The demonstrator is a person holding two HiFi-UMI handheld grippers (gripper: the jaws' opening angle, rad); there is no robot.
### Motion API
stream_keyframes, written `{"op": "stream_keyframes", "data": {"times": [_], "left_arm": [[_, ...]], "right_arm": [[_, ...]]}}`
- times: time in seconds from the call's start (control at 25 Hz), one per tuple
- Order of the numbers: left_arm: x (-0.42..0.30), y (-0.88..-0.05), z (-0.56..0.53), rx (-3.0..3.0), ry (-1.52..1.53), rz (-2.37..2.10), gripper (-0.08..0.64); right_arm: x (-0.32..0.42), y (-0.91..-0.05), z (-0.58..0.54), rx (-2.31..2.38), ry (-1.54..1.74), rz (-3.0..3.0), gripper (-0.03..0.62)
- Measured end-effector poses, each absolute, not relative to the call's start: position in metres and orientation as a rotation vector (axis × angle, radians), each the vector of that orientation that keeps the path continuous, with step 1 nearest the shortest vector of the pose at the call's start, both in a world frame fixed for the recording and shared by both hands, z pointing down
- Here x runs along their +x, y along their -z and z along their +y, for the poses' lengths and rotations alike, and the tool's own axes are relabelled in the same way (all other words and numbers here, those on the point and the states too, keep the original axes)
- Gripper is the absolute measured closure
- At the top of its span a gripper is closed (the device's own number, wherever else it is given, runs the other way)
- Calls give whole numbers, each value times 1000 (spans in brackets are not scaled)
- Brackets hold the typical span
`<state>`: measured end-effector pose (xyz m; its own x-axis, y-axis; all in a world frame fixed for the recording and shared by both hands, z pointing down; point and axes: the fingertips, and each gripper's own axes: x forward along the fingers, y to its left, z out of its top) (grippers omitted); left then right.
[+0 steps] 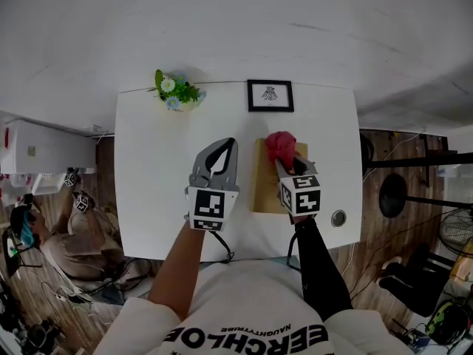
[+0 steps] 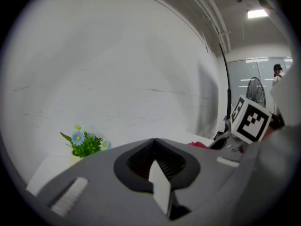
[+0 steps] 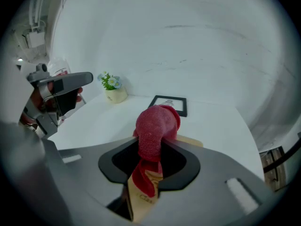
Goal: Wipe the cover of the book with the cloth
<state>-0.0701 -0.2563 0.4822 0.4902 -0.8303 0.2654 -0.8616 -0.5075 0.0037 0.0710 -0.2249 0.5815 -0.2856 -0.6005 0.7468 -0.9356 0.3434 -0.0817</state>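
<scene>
The right gripper pinches the red cloth over the far end of the book, whose long axis runs near to far. The left gripper, jaws pressed together and empty, hovers just left of it.

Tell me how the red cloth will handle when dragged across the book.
Probably floppy: the cloth wads up in the right claw, with a tail hanging loose. It is likely light and soft. Its weave looks nubby, so it should grip the book somewhat rather than slide.
</scene>
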Motion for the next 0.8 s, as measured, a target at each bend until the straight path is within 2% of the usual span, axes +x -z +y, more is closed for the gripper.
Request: {"op": "stream_keyframes", "data": {"times": [0.2,0.32,0.8], "left_arm": [[-73,-482,-251,2587,-349,-1482,503],[-72,-483,-248,2589,-356,-1476,503],[-63,-486,-245,2600,-370,-1457,503]], "right_arm": [[24,-603,-203,1136,-747,-2018,486],[23,-608,-201,1131,-738,-2006,486],[127,-608,-201,1399,-811,-1831,486]]}}
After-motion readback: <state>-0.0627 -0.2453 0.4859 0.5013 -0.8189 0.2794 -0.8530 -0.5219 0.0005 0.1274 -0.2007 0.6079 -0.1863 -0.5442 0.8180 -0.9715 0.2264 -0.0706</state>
